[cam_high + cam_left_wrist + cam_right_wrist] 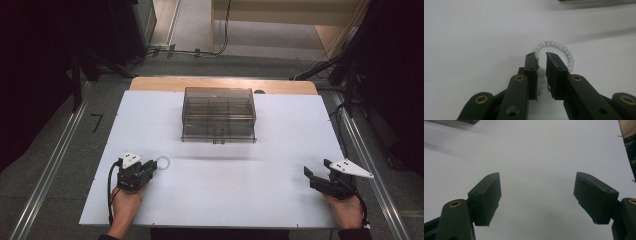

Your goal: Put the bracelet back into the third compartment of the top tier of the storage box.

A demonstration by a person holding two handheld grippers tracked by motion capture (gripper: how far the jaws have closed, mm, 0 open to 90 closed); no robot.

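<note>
- My left gripper [541, 57] has its fingers nearly together, pinching the near side of the white bead bracelet [564, 51].
- The bracelet lies flat on the white worktop [225, 185], near-left of the smoky plastic organizer box [218, 115].
- My right gripper [537, 181] stands wide open, empty, near-right of that box.
- No readable writing anywhere.

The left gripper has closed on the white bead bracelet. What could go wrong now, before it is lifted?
1. The left gripper pinches just the near side of the bead bracelet; round beads may slip out when it rises.
2. The squeeze might strain or snap the string between the beads.
3. The clear plastic box looks shut. The right gripper is open and holds nothing, far from the box, so the bracelet may hang and swing while waiting.
</note>
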